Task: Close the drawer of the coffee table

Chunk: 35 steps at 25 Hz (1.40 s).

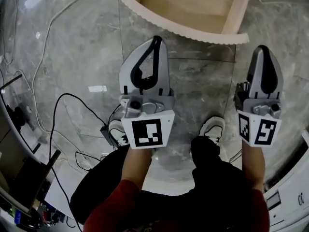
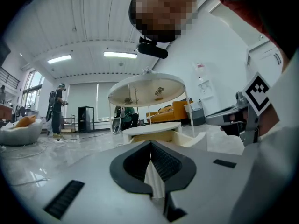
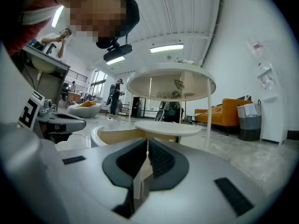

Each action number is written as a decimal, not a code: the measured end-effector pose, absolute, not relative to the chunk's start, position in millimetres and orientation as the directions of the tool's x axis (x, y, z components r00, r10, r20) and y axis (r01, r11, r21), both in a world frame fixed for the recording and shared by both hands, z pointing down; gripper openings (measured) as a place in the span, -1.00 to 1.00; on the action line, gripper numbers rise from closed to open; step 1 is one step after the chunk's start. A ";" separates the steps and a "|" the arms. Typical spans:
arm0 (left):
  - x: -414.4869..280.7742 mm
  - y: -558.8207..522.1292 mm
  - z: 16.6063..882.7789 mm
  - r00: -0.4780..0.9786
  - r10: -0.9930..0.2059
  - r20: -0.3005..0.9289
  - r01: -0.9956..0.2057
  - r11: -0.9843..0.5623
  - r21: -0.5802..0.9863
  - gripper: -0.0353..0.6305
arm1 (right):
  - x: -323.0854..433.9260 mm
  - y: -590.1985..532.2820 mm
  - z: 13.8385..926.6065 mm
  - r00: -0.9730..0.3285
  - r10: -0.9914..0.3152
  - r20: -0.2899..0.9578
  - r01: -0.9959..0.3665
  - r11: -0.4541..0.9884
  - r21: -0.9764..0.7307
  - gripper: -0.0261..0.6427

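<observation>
Head view: drawer [image 1: 193,6] stands pulled out at top of frame, wood inside bare, scalloped front edge facing the person. Left hand-held gripper [image 1: 157,39] and right hand-held gripper [image 1: 262,48] both point toward it, just short of the front, well apart from each other, over grey marble floor [image 1: 82,47]; white shoes [image 1: 212,128] below, black cables [image 1: 58,110] at left. Left gripper view: jaws fully together, nothing btwn them; open drawer [image 2: 159,135] straight ahead under the round bench [image 2: 146,88], orange sofa [image 2: 170,112] behind, a person [image 2: 58,107] standing far left. Right gripper view: jaws likewise pressed together, empty; drawer [image 3: 119,135] ahead and slightly left, bench [image 3: 170,84] above it.
</observation>
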<state>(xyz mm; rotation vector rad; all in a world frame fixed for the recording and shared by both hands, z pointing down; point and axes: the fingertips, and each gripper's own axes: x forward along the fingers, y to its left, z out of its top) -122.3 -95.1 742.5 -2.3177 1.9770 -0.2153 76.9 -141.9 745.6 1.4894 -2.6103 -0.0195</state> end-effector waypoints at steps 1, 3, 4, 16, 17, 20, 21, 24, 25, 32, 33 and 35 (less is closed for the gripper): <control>-121.5 -94.1 750.0 0.151 -0.988 0.040 -0.977 -0.155 -0.149 -0.85 | 80.8 -144.2 754.5 -0.489 -0.866 0.099 -0.865 0.497 0.072 -0.84; -120.2 -91.8 758.3 0.147 -0.989 0.011 -0.980 -0.147 -0.135 -0.85 | 85.8 -146.1 768.8 -0.477 -0.874 0.092 -0.871 0.484 0.082 -0.84; -120.1 -90.9 760.4 0.143 -0.990 -0.006 -0.981 -0.141 -0.130 -0.85 | 85.5 -146.4 774.7 -0.484 -0.870 0.098 -0.865 0.493 0.097 -0.84; -94.2 -77.4 792.3 0.148 -0.989 0.025 -0.980 -0.150 -0.131 -0.85 | 104.7 -142.7 804.5 -0.481 -0.868 0.120 -0.870 0.490 0.055 -0.84; -93.6 -77.4 793.7 0.145 -0.989 0.029 -0.982 -0.148 -0.120 -0.85 | 106.1 -142.9 805.4 -0.479 -0.869 0.120 -0.872 0.487 0.047 -0.84; -90.7 -78.8 796.9 0.155 -0.987 0.042 -0.982 -0.158 -0.103 -0.71 | 110.9 -142.6 804.3 -0.471 -0.875 0.108 -0.879 0.476 0.025 -0.84; -88.4 -79.8 798.2 0.170 -0.984 0.046 -0.980 -0.173 -0.098 -0.51 | 112.6 -141.9 804.5 -0.469 -0.877 0.105 -0.881 0.473 0.021 -0.84; -82.2 -84.6 805.4 0.210 -0.976 0.061 -0.975 -0.214 -0.062 -0.15 | 118.3 -140.3 807.0 -0.459 -0.882 0.109 -0.886 0.463 0.014 -0.84; -82.0 -86.6 809.1 0.214 -0.974 0.071 -0.975 -0.217 -0.048 -0.01 | 119.9 -140.0 807.4 -0.456 -0.883 0.110 -0.888 0.460 0.011 -0.84; -83.4 -101.7 818.6 0.209 -0.973 0.095 -0.973 -0.217 -0.077 0.31 | 127.5 -139.5 804.8 -0.444 -0.889 0.114 -0.893 0.449 0.025 -0.84; -84.0 -104.8 819.2 0.209 -0.973 0.098 -0.973 -0.217 -0.076 0.33 | 128.1 -140.7 804.7 -0.442 -0.890 0.116 -0.894 0.447 0.026 -0.84; -85.8 -108.5 821.6 0.206 -0.973 0.101 -0.974 -0.214 -0.076 0.35 | 129.1 -140.7 806.3 -0.438 -0.891 0.119 -0.896 0.444 0.026 -0.84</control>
